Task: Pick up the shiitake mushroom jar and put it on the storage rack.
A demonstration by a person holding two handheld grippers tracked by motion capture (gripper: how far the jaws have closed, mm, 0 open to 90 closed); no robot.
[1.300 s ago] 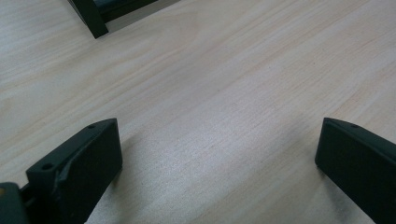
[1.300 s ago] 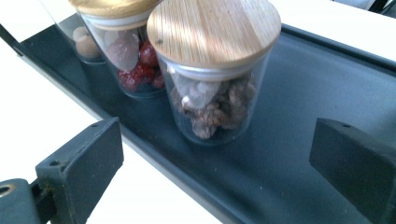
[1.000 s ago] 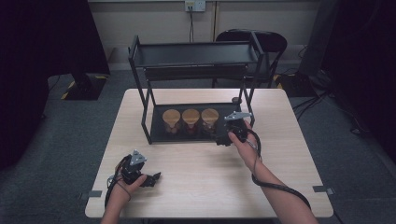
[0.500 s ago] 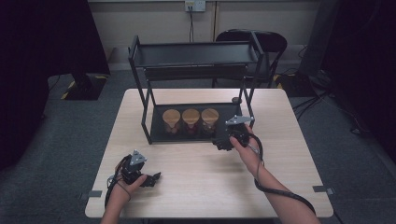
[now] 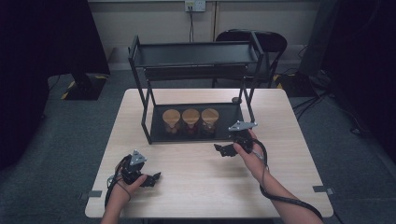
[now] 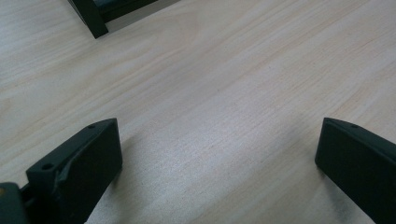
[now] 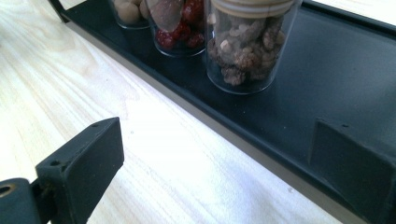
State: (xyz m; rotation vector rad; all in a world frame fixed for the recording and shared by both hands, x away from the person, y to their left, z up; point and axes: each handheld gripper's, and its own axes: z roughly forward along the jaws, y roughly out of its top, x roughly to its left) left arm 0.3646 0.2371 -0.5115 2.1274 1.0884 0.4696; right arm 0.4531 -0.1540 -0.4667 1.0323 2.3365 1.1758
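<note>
Three clear jars with wooden lids stand in a row on the lower shelf (image 5: 231, 112) of a black two-tier rack. In the right gripper view the nearest jar (image 7: 250, 42) holds brown clusters, the middle jar (image 7: 182, 23) red berries, and the far jar (image 7: 128, 11) pale nuts. My right gripper (image 5: 224, 150) hovers just in front of the shelf's right end, open and empty (image 7: 215, 172), pointing at the jars. My left gripper (image 5: 153, 178) rests near the table's front left. It is open over bare wood (image 6: 219, 163) with nothing between its jaws.
The rack's upper shelf (image 5: 196, 53) overhangs the jars, and its legs (image 5: 145, 123) stand on the light wooden table (image 5: 196, 168). One rack foot (image 6: 91, 18) lies ahead of the left gripper. A dark chair (image 5: 254, 39) stands behind the table.
My right gripper has drawn back a little from the rack toward the table's front edge, jaws still open. The left gripper has stayed put.
</note>
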